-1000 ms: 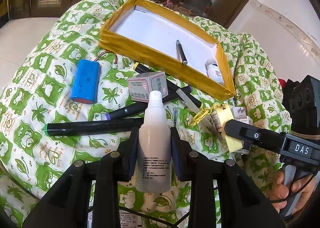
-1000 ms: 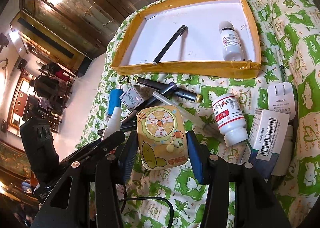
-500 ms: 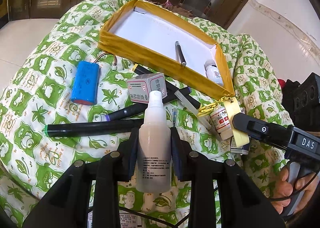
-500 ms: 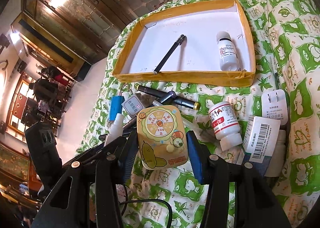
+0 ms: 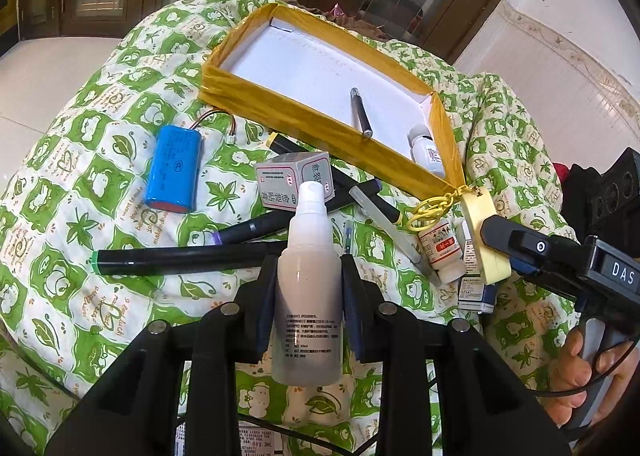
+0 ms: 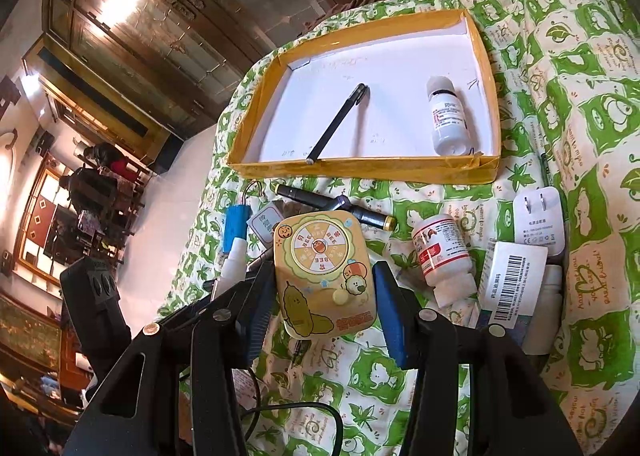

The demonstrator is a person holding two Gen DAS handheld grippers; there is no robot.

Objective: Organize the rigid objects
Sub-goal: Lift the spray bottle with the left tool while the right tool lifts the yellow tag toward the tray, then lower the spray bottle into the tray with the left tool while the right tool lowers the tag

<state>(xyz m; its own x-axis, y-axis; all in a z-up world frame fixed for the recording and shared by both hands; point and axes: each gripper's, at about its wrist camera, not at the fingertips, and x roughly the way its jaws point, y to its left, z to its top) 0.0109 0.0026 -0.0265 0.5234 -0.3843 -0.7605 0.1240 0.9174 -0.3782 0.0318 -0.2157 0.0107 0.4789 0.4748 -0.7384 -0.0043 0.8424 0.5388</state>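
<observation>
My right gripper has lifted with the yellow cartoon toy since a second ago, its pads clamped on the toy's sides above the green-patterned quilt; my left gripper stays put, clamped on the translucent spray bottle; the yellow-rimmed tray beyond already holds a black pen and a small white bottle; a blue battery pack and black markers lie on the quilt nearby.

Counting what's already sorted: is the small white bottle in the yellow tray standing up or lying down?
Lying down. The small white bottle rests on its side on the yellow tray's white floor, cap towards the far wall, near the black pen.
</observation>
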